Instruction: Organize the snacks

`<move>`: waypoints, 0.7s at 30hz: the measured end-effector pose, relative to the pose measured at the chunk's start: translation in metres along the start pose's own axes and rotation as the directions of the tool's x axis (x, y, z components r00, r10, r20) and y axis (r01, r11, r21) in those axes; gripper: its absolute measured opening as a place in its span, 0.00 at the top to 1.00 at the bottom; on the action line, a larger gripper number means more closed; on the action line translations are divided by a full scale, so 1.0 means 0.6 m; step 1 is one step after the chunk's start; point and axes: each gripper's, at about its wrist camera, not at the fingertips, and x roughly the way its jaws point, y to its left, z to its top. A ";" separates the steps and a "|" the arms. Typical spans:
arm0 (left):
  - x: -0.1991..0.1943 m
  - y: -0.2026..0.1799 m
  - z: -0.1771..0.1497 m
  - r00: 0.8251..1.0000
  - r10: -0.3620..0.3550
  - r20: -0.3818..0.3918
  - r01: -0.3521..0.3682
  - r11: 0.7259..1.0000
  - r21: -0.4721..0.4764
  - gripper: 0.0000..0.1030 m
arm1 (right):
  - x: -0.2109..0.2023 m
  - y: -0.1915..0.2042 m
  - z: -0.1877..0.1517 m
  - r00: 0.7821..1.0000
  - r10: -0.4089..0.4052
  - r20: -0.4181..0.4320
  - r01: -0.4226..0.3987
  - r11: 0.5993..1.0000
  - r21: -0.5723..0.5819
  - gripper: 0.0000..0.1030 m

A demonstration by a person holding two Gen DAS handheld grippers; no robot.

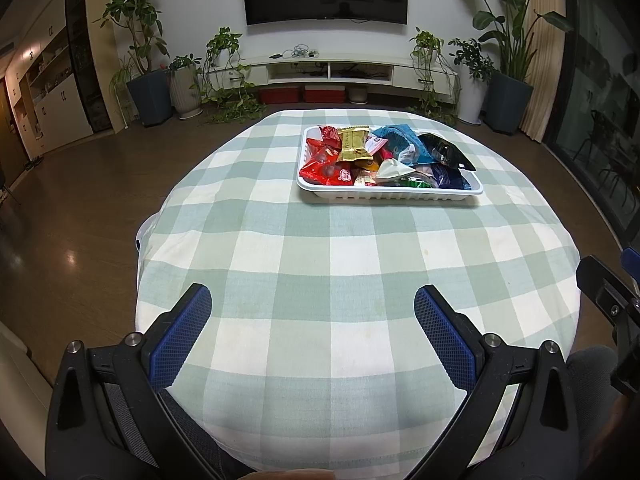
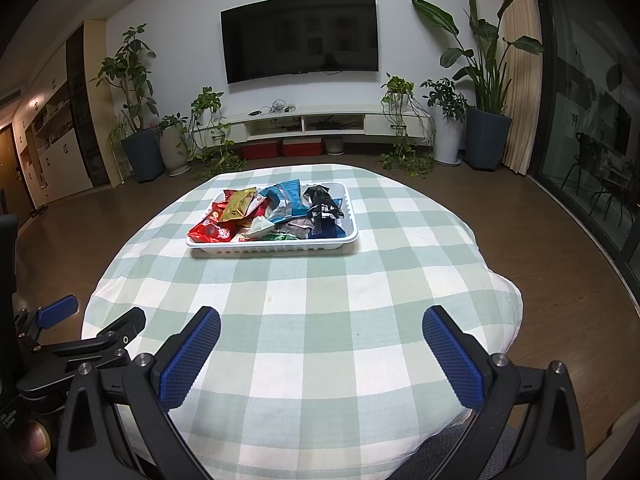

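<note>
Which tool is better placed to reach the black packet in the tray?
Right, marginally. The black packet lies at the tray's right end, on the right tool's side. Both tools hang open, back from the tray.

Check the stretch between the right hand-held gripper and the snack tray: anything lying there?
Nothing: only bare checked tablecloth lies between the open right hand-held gripper and the white snack tray, clearest in the right wrist view.

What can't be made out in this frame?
- Packet labels: too small, both views.
- Lower snacks in the tray: covered by upper packets.
- Table under the cloth: hidden.
- Person: cut off at the bottom edges.
</note>
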 end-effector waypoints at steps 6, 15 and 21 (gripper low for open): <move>0.000 0.001 -0.001 1.000 0.000 0.000 0.000 1.000 -0.001 0.00 | -0.001 0.000 0.000 1.000 0.000 -0.001 0.000 1.000 -0.001 0.00; 0.000 0.001 -0.001 1.000 0.001 0.000 -0.001 1.000 -0.001 0.00 | -0.002 0.001 0.001 1.000 0.001 -0.001 -0.001 1.000 -0.002 0.00; 0.001 0.002 -0.002 1.000 0.002 -0.001 -0.002 1.000 -0.001 0.00 | -0.002 0.002 0.001 1.000 0.000 -0.002 0.000 1.000 -0.002 0.00</move>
